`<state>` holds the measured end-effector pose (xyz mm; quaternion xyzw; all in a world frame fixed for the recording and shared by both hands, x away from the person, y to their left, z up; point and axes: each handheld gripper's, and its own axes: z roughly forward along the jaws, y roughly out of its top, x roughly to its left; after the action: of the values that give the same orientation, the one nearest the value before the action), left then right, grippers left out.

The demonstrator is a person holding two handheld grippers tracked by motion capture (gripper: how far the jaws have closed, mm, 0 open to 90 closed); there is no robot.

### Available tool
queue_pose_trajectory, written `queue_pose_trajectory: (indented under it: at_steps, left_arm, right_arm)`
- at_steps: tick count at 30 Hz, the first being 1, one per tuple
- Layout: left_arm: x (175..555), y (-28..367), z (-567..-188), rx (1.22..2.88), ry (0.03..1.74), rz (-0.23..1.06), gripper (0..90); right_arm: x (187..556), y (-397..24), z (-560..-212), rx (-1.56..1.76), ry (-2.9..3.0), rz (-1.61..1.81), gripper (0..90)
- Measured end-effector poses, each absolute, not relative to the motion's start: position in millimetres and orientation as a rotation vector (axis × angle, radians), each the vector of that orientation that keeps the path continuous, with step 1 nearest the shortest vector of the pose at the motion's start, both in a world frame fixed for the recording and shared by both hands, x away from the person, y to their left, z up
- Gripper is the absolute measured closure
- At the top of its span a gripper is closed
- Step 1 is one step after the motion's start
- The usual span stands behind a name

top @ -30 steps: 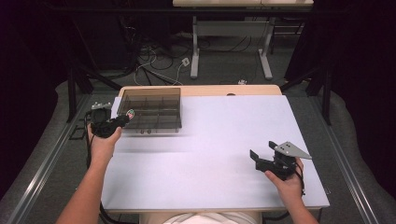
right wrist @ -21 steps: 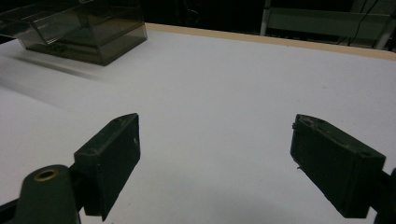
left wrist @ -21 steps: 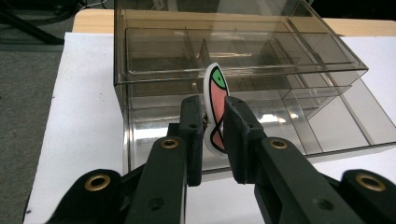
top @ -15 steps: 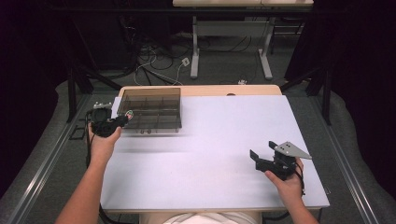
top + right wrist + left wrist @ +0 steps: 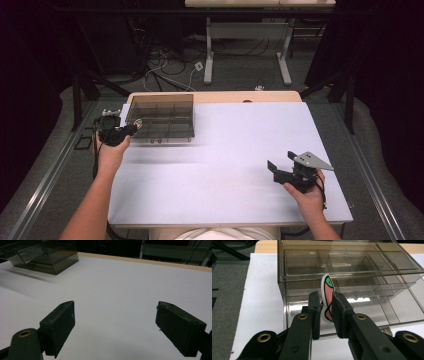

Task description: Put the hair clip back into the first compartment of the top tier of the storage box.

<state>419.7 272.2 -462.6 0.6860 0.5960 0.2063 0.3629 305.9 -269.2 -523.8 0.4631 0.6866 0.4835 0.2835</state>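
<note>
Left gripper view: jaws hide the flat token's [image 5: 327, 298] lower half; box [image 5: 352, 275] behind.

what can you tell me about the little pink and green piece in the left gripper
The flat piece is a thin oval with a white edge, a pink face with black curved lines and a green tip with a dark dot. It looks like painted wood or plastic. It stands on edge, green end up, clamped between the jaws of the left gripper, just in front of the smoky clear compartment box and not yet over it.
</note>
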Motion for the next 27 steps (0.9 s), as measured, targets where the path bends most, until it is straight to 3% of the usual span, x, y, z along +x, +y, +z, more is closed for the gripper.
queue_pose_trajectory:
  at_steps: [8,27]
  left_arm:
    - [422.2,271.0,-464.1,1.775,1.544,0.525,76.6]
    - [427.8,278.0,-468.2,1.719,1.556,0.546,48.4]
  right_arm:
    - [306.6,-269.2,-524.1,1.238,1.837,1.296,15.7]
    - [311.9,-271.6,-527.7,1.247,1.837,1.307,15.7]
